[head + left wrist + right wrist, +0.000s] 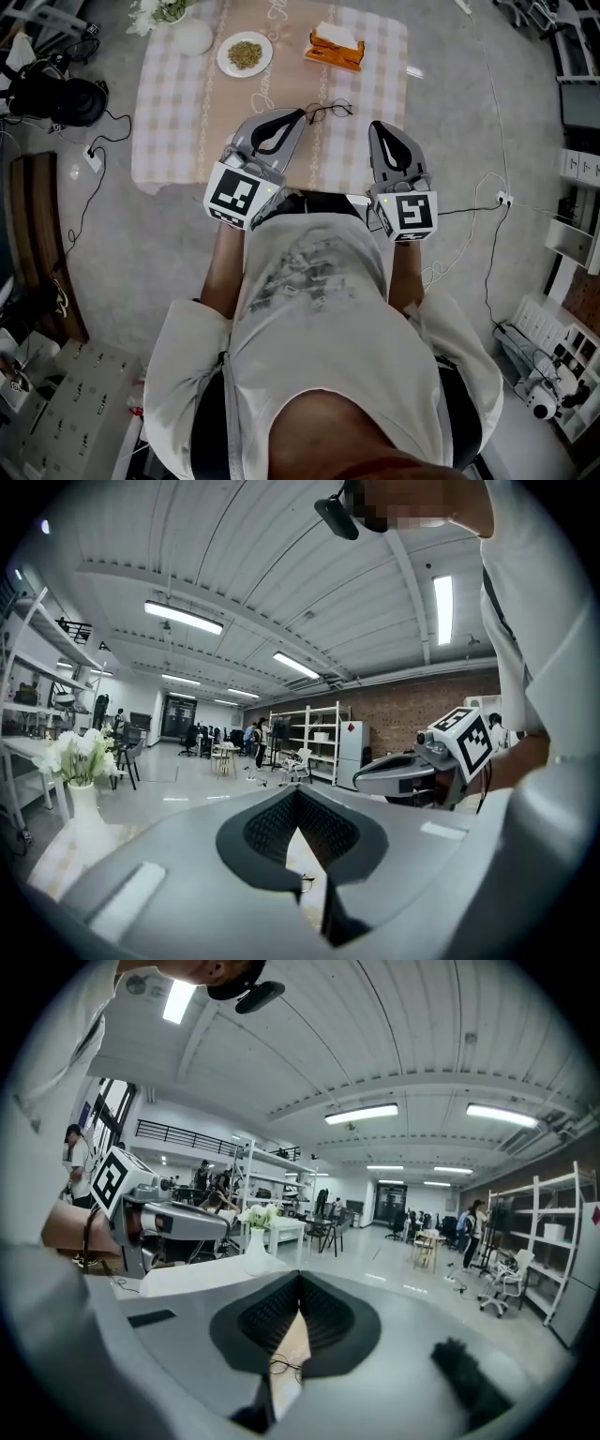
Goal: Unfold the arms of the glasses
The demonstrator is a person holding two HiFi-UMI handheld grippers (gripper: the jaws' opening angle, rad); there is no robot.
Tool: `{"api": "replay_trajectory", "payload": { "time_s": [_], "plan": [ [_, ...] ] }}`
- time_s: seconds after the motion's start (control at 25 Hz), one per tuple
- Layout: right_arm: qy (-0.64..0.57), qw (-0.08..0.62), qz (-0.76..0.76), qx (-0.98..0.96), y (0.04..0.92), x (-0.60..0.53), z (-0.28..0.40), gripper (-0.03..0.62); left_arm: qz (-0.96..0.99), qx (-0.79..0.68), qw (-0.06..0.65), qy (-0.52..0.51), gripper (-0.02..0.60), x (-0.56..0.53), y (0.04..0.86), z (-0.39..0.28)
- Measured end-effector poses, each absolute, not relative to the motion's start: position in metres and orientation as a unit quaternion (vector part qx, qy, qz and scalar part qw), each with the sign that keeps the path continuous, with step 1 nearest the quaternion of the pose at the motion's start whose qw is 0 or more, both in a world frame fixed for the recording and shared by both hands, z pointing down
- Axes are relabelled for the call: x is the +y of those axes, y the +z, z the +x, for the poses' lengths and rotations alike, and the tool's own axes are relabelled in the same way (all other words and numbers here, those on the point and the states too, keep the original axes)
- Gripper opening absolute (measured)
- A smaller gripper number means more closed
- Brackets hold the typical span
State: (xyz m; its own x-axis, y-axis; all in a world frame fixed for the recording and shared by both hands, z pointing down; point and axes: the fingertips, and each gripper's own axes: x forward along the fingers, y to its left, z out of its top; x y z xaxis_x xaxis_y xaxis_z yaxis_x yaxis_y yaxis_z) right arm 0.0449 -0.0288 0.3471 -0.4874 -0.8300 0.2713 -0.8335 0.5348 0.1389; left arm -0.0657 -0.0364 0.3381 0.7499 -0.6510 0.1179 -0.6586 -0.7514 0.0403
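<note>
Two grippers are held low over the near edge of the cloth-covered bench, and neither has anything in it. The fingers of the left gripper are seen pressed together at their tips, and those of the right gripper are likewise closed on nothing. The glasses lie on the bench between the two, just beside the left tips and a little apart from the right.

The step in hand is judged to be the approach: no arm of the glasses has yet been taken hold of, and whether the arms are folded cannot be made out. Next, both pairs of fingers would need to be opened, the frame steadied by one pair and an arm pinched by the other.

Farther back, a tissue box, a plate of greenish bits and a white vase of flowers are set well apart from the glasses. Nothing is found in the way.
</note>
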Motion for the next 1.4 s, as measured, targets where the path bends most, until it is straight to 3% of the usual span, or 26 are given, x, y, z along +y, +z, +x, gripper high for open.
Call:
{"api": "replay_trajectory", "payload": {
  "time_s": [1.4],
  "plan": [
    [0.061, 0.229, 0.45, -0.861, 0.425, -0.091, 0.07, 0.017, 0.93, -0.325, 0.086, 0.15, 0.009, -0.099, 0.423, -0.025]
  ]
}}
